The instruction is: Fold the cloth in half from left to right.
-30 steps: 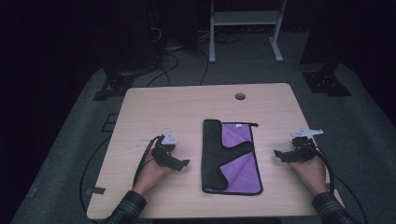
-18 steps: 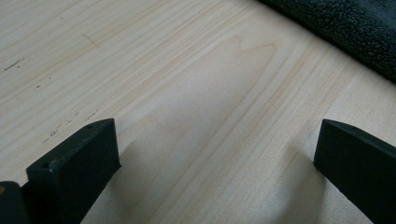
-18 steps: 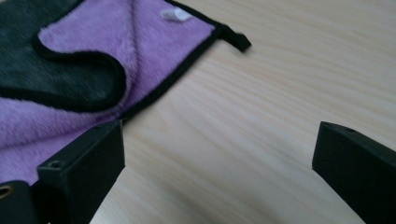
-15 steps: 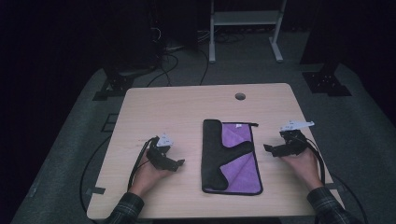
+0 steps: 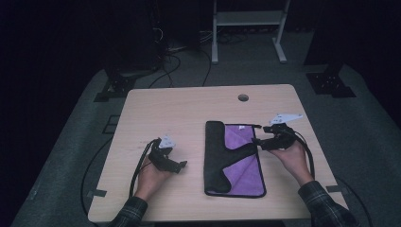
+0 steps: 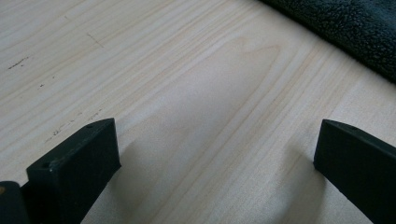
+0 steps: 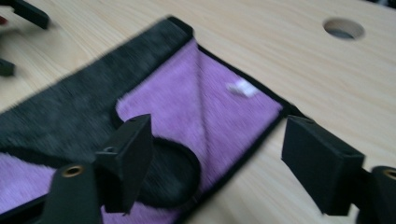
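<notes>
Change: since a second back I see my right gripper carried in from the table's right side to the cloth's right edge, while the left gripper sits where it was.
Right jaws: they have just been closing partway, yet a wide gap remains and nothing is pinched — the cloth's edge and corner lie between and under them in the right gripper view.
Left jaws: spread wide over bare table, holding nothing.
Cloth: folded and flat at mid-table, black on its left strip, purple on the right, with a black flap curling across the purple.
Cloth vs right gripper: the tips sit at the right hem, about where that black flap ends; the small white tag lies farther along the purple.
Cloth vs left gripper: near but apart — its dark edge shows at the top right of the left gripper view.
Meaning: I judge this as the approach to a pinch on the right hem, grip not yet made.
</notes>
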Available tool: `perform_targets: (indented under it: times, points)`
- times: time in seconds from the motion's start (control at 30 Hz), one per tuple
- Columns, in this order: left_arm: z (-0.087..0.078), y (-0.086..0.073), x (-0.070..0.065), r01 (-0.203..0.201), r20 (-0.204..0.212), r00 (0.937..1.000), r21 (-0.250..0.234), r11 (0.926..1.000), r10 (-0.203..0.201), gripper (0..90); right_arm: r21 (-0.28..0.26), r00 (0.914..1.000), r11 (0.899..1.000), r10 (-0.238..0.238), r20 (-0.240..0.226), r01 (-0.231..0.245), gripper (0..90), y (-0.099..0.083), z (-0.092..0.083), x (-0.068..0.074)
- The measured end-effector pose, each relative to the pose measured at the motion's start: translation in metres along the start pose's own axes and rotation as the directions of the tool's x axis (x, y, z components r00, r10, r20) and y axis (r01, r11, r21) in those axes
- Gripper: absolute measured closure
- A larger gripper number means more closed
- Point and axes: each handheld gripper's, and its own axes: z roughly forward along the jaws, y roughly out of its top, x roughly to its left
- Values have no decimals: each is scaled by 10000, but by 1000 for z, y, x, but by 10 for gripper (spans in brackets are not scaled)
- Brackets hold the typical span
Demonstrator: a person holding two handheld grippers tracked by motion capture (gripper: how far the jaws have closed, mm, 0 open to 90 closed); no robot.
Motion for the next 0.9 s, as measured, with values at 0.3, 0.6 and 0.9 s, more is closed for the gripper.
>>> perform_targets:
  times: [0.3, 0.6, 0.9]
  points:
    - [0, 0, 0, -4, 0, 10000, -1, 10000, 4, 0, -61, 9964, 9990, -441, -717, 438, 407, 18, 19, 19]
    - [0, 0, 0, -5, 1, 10000, 2, 10000, 5, 0, 210, 9859, 9943, -1013, -1329, 1050, 516, 22, 48, 42]
    - [0, 0, 0, -2, -1, 10000, -27, 10000, 2, 0, 831, 9771, 9853, -1341, -1650, 1493, 555, 20, 71, 57]
